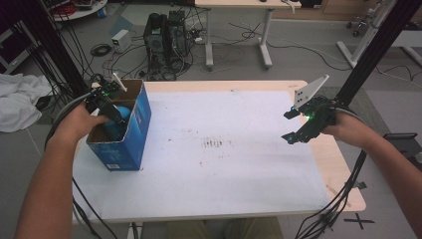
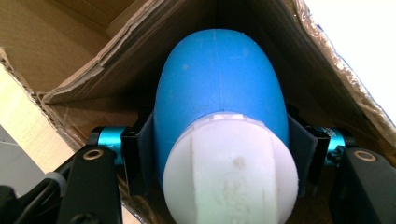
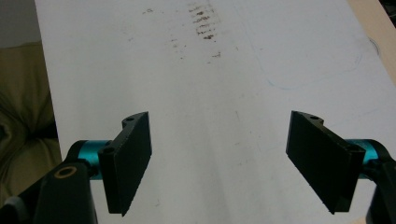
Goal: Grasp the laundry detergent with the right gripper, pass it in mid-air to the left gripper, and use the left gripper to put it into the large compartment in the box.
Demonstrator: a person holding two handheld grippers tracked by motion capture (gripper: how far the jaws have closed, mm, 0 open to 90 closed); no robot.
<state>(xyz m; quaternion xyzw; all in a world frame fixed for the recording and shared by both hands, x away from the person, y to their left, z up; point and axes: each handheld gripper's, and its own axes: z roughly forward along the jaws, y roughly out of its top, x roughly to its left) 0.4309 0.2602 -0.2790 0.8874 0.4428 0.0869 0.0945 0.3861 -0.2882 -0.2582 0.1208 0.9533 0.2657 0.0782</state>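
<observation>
Left gripper point(image 1: 113, 112) jaws pinching a blue-and-white object point(image 2: 219, 116), half-hidden inside the cardboard box point(image 1: 134, 132); right gripper point(image 1: 292, 126) jaws spread.

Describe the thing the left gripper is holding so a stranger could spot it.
Find the blue cardboard box at the table's left edge. Inside its open top, the left gripper clamps a smooth egg-shaped object: bright blue body with a white end, unlike the brown cardboard around it.

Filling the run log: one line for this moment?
left claw: shut on blue-white object, inside box | right claw: open, empty, over white sheet
</observation>
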